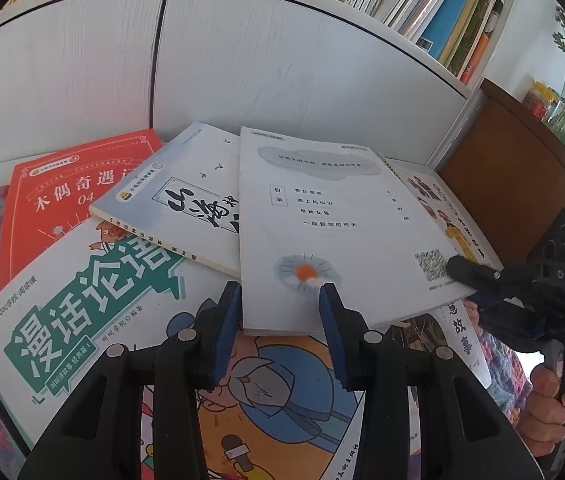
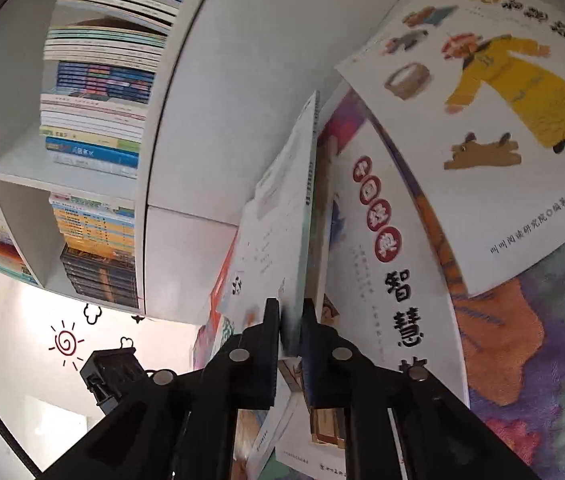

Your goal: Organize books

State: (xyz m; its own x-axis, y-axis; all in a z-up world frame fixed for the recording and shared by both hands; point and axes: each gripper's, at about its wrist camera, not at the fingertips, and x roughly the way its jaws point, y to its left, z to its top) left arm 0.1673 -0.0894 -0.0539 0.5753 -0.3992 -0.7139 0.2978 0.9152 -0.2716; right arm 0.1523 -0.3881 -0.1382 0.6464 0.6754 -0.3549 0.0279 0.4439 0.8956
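The right tool (image 2: 291, 322) is clamped on the near right corner of a thin white book (image 1: 322, 220), the one showing a contents list and a small orange sun, which lies on top of a loose heap of books in front of a white cabinet (image 1: 242, 60). Its pads bite only the very edge, close to the printed square code, so the likeliest trouble is that the soft cover bends or slides out as it is lifted, or that only the cover comes up and the pages fan open. The left tool (image 1: 280, 308) hovers over the book's near edge with its jaws partly apart and nothing between them, so it offers no support if the book sags. This white book overlaps a grey-blue book with brush lettering (image 1: 170, 196) and a picture book with a yellow-robed figure (image 2: 502, 92); dragging rather than lifting could pull these askew or push them off the pile. The big green-titled book (image 1: 94, 292) underneath is glossy and may slip too. The row of books on the shelf (image 1: 422, 0) above looks tightly packed, so slotting in a floppy book one-handed may crumple it.
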